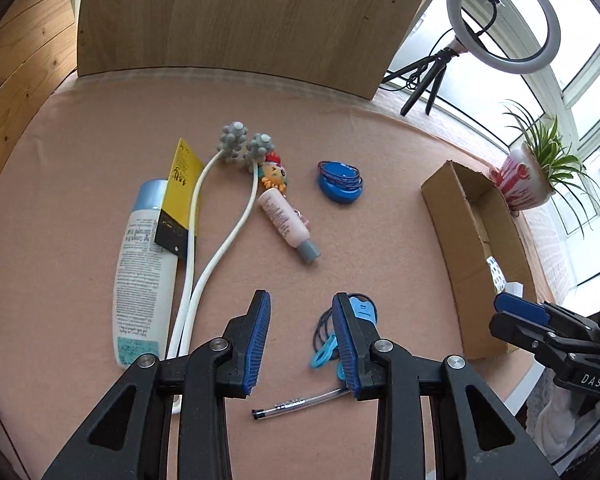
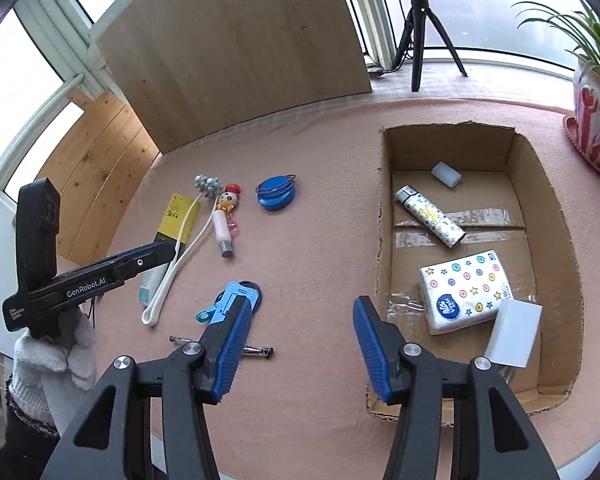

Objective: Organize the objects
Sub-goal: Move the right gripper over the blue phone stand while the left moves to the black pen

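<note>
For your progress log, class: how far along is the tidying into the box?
Done: the box already holds a tissue pack, a lighter, a white block and a small cap. In hand: nothing; the left gripper and right gripper are open and empty. Left on the table: bottle, massager, tube, pen.

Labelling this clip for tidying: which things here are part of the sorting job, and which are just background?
Job: box, holding tissues and lighter; lotion bottle, massager, pink tube, blue tin, pen.

Background: ring light, plant, wooden board.
</note>
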{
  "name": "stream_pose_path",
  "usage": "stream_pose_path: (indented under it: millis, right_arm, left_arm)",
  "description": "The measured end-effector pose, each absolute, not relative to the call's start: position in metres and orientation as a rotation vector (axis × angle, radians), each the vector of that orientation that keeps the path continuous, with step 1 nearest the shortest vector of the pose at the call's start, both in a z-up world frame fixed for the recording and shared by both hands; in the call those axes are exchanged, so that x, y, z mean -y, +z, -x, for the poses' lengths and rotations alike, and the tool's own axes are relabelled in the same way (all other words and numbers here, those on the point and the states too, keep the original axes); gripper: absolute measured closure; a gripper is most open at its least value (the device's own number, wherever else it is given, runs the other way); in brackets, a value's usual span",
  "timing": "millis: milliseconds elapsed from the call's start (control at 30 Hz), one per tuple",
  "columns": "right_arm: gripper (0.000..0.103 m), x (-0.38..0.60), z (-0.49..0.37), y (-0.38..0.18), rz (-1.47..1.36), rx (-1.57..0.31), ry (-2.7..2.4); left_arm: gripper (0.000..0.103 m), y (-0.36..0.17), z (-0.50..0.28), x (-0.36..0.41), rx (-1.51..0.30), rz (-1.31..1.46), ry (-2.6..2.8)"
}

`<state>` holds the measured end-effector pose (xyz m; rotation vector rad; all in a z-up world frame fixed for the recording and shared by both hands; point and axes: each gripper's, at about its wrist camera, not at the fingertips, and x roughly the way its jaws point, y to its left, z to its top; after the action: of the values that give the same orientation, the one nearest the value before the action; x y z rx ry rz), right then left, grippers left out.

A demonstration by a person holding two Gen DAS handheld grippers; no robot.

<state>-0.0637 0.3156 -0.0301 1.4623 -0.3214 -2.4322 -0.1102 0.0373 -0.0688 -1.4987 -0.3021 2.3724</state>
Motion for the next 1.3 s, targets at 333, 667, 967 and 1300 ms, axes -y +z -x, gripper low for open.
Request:
stream_pose_path:
  millis: [333, 667, 967, 1300]
  right_arm:
    - [0.054, -0.213, 0.086, -0.089, -1.616, 0.095, -2.261]
    - [0.054, -0.185, 0.087, -0.112, -1.683, -0.051, -2.226]
    - [0.054, -0.220, 0.091, -0.121, -1.757, 0.001, -2.272]
    - [0.056, -0.247, 0.085, -0.118, -1.767, 0.106, -2.315]
  left_arm:
    - [0.069, -0.094, 0.087, -0.015, 0.357, 1.551, 2.345]
    - [0.069, -0.098, 0.087, -0.015, 0.375, 1.549, 2.318]
    - [0.069, -0.101, 0.088, -0.043, 0.309, 1.539, 2.259]
    - [0.069, -0.114, 0.096, -0.075, 0.230, 1.566, 2.213]
